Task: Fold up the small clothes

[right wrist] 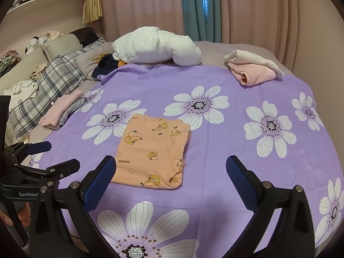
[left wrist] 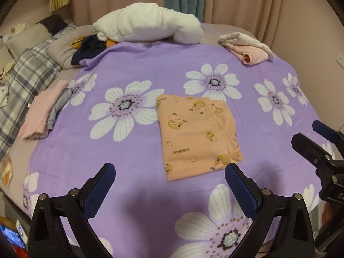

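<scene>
A small orange garment with a cartoon duck print (left wrist: 198, 135) lies folded into a flat rectangle on the purple flowered sheet (left wrist: 133, 68); it also shows in the right wrist view (right wrist: 152, 150). My left gripper (left wrist: 169, 176) is open and empty, held above the sheet just near the garment's front edge. My right gripper (right wrist: 171, 169) is open and empty, above the garment's near right corner. Each gripper shows at the side of the other's view: the right one (left wrist: 311, 135), the left one (right wrist: 58, 157).
A pile of pink and cream clothes (left wrist: 247, 47) lies at the far right of the bed. Folded pink and grey garments (left wrist: 45, 109) lie at the left edge. A white plush blanket (left wrist: 148, 23), dark clothes (left wrist: 90, 47) and plaid pillows (left wrist: 28, 77) sit at the back.
</scene>
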The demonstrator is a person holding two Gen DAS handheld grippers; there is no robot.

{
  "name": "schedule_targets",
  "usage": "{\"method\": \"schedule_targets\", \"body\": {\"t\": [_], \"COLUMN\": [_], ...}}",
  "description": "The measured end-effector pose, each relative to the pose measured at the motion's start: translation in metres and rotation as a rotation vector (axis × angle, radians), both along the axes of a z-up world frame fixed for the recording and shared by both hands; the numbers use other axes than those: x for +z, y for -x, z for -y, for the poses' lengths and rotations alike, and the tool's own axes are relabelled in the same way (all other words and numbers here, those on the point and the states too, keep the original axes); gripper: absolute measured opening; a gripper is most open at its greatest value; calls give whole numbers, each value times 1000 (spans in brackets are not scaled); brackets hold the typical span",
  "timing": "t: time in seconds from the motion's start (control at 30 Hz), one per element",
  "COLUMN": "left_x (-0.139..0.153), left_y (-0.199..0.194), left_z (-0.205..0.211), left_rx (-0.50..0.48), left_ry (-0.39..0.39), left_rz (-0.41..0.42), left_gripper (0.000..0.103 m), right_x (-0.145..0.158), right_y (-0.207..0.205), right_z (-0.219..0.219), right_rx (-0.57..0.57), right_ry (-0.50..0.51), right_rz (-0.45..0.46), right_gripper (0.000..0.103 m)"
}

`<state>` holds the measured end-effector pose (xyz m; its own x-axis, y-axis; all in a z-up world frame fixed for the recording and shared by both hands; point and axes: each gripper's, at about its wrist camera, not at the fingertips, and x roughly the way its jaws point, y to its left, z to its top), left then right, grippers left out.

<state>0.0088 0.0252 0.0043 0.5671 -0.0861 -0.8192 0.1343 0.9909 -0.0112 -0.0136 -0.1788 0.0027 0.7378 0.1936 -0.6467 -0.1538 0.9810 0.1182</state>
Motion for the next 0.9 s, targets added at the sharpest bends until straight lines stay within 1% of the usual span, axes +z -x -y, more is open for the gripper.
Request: {"method": "schedule_targets", "body": {"t": [0.1, 0.27, 0.6, 0.9], "left_x": [-5, -8, -11, -13], "left_y": [-2, -2, -7, -9], "left_z": [0, 0, -2, -3], "left_rx": [2, 11, 23, 22], "left_ry": [2, -23, -25, -18], "left_rz": [-14, -13, -20, -30], "left_gripper": [101, 101, 101, 101], "right_x": [-8, -18, -29, -31], "right_y": [-4, -10, -15, -18], "right_z": [-3, -4, -5, -5], "right_rx": [8, 2, -4, -2], "right_ry": [1, 16, 30, 30], "right_rz": [-29, -58, -83, -88], "right_gripper": [103, 103, 103, 103]}}
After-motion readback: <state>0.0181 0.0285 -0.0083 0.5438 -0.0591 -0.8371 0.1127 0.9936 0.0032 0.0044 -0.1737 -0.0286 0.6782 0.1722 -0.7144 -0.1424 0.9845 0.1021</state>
